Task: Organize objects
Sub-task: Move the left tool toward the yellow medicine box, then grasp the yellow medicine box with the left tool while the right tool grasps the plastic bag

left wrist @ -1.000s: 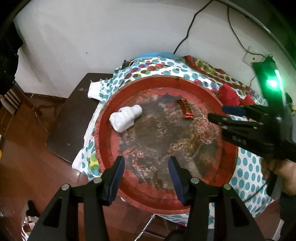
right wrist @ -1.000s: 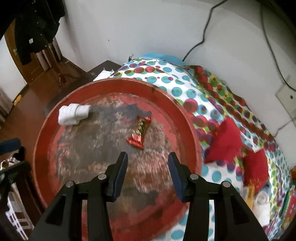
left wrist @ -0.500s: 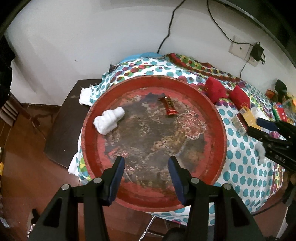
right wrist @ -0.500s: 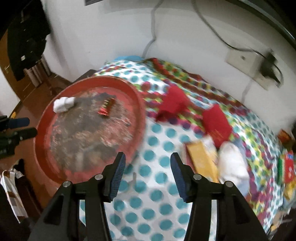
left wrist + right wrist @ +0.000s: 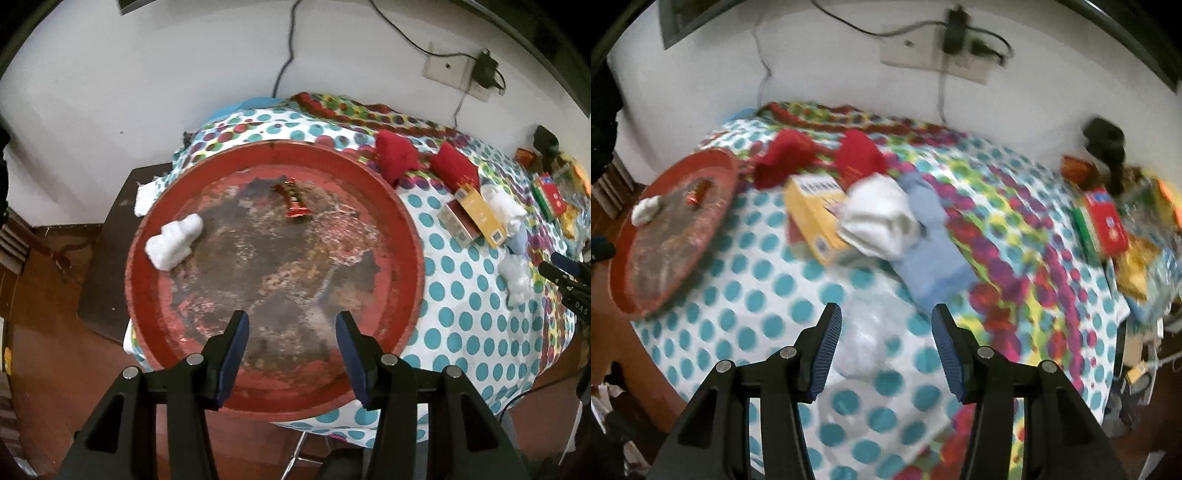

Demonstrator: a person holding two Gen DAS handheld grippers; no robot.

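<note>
The clear plastic bag [image 5: 866, 332], at twelve o'clock of the released, empty right gripper [image 5: 886, 347], seems next for the red tray [image 5: 713, 162]; the left gripper [image 5: 291, 354] hangs released, empty over it.

The left gripper [image 5: 291, 350] is seen pointed steeply downward, its two black arms spread from the bottom of its own view. Its blue-padded fingers [image 5: 232, 354] are held well apart, and nothing is caught between them. The right gripper [image 5: 886, 347] is likewise angled steeply down, with its ribbed blue fingers [image 5: 827, 347] parted and no object pressed by either pad. In the left wrist view, the right gripper [image 5: 563, 271] is glimpsed at the right edge, where only its dark finger ends and part of its black body are shown. No hand or sleeve is shown clearly in either view.
</note>
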